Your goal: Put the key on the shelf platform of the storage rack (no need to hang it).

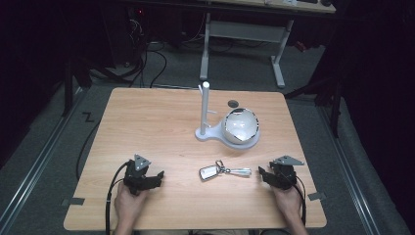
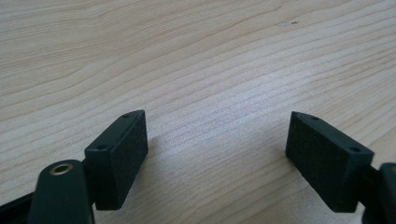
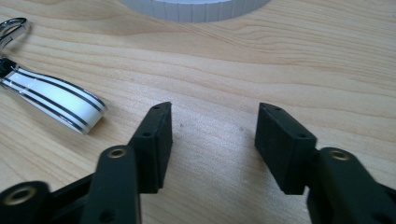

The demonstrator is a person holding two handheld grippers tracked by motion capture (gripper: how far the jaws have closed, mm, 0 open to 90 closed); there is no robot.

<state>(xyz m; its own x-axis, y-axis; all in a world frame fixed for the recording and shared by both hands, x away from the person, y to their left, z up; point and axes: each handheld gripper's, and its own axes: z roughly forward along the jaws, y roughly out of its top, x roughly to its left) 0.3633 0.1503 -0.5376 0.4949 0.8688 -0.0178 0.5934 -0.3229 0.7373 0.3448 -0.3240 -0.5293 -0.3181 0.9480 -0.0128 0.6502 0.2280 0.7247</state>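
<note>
Your left claw (image 1: 157, 176) and right claw (image 1: 262, 174) rest open and empty on the light wooden table (image 1: 147, 127). The silver keyring with white strap (image 1: 222, 171) lies between them, nearer the right claw.

Left gripper (image 1: 157, 176): black body, grey three-cornered plate on top with small dark holes. Black cable loops from its rear along the hand and off the near table edge. Two black rectangular jaws with matt textured inner faces, each with two small screw holes on the upper edge; one brass-ringed pivot hole on the arm behind one jaw.

Right gripper (image 1: 262, 173): black body, grey three-cornered plate, thin black cable beside the wrist. Matching black jaws, screw holes along the top edges, brass-ringed pivot holes on the linkage arms.

Forearms: bare, no sleeves in view.
</note>
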